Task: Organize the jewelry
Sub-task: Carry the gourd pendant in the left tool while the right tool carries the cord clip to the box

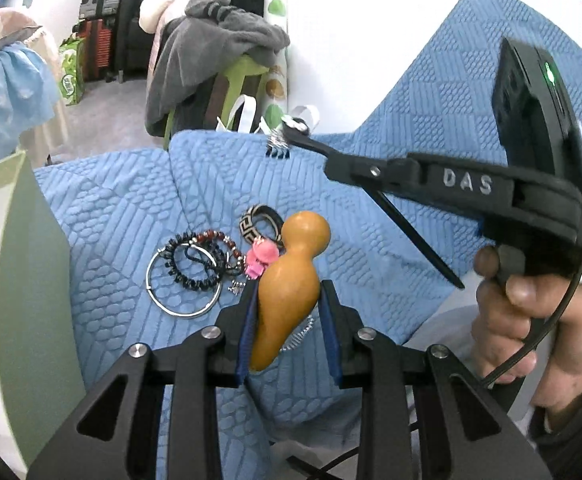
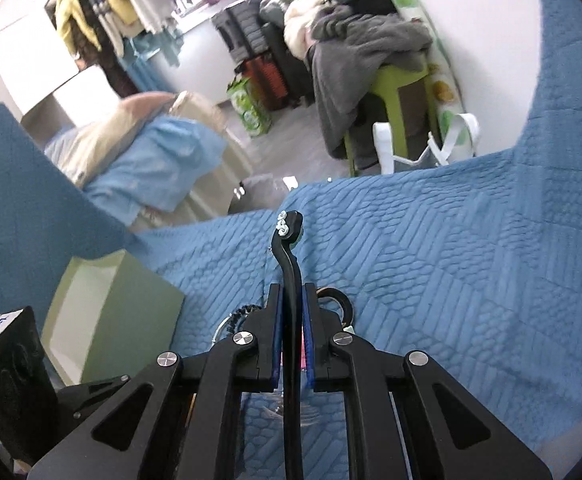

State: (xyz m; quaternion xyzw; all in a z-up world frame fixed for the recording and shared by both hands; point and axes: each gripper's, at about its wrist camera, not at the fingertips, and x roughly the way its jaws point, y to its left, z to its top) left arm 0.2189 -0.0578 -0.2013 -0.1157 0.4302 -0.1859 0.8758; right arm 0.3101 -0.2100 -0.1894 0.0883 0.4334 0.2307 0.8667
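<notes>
My left gripper [image 1: 289, 292] is shut on an orange-brown gourd ornament [image 1: 287, 280], whose neck points away from me. Just beyond it, a jewelry pile lies on the blue quilt [image 1: 131, 208]: a silver bangle [image 1: 183, 312], black bead bracelets [image 1: 195, 264], a red bead bracelet [image 1: 215, 236], a black-and-white patterned bangle [image 1: 261, 218] and a pink charm [image 1: 261, 258]. A hand [image 1: 527, 320] holds my right gripper [image 1: 329, 168] above the quilt at right. That right gripper [image 2: 291, 288] is shut on a black hair stick [image 2: 289, 264] with a white ornament [image 2: 282, 222] at its tip.
A pale green box [image 1: 31, 260] [image 2: 111, 308] stands at the left edge of the quilt. Past the bed's far edge are a green stool under grey clothes [image 1: 219, 40], suitcases [image 1: 103, 12], a white bag [image 2: 423, 148] and a pile of bedding [image 2: 151, 152].
</notes>
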